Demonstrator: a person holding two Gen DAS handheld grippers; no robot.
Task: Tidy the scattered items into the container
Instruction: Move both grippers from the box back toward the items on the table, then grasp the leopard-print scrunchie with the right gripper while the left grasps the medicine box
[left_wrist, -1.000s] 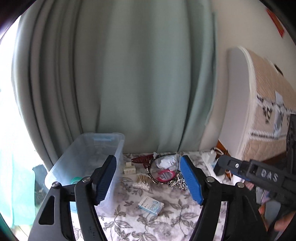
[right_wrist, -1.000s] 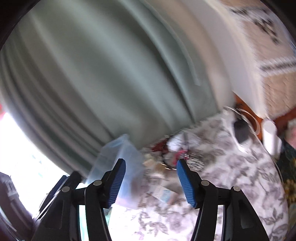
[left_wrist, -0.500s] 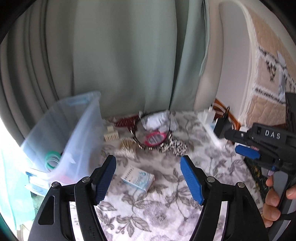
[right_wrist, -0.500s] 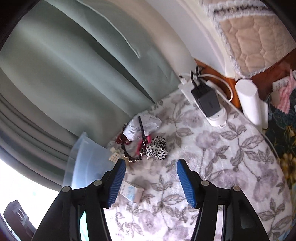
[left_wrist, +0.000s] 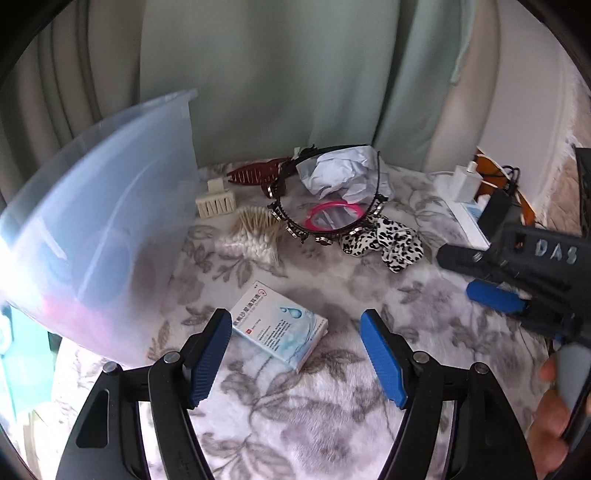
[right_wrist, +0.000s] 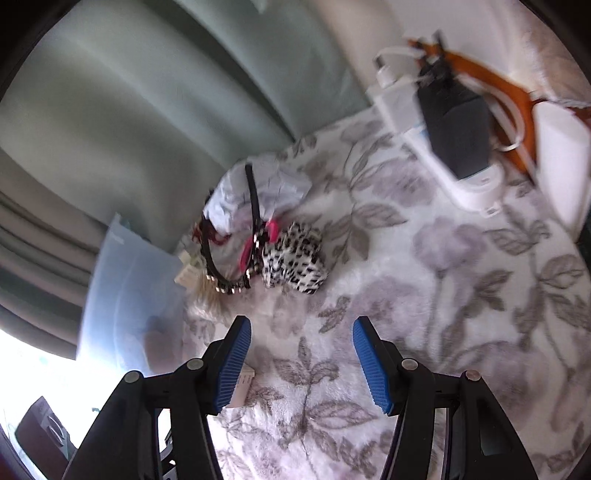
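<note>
raised "das" lettering marks the right gripper (left_wrist: 495, 295); translucent container (left_wrist: 110, 229) shows blurred pink and blue contents; left gripper (left_wrist: 295, 354) and right both spread apart, empty

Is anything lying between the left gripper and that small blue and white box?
Nothing visible does. The left gripper is open with the box just ahead between its fingers, on bare floral cloth.

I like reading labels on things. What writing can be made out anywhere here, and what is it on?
"DAS": raised letters on the body of the right gripper, seen from the left wrist camera.
Small box between the open jaws of the left gripper: printed text and a water-drop picture, too small and blurred to read.
Nothing else shows legible writing.
</note>
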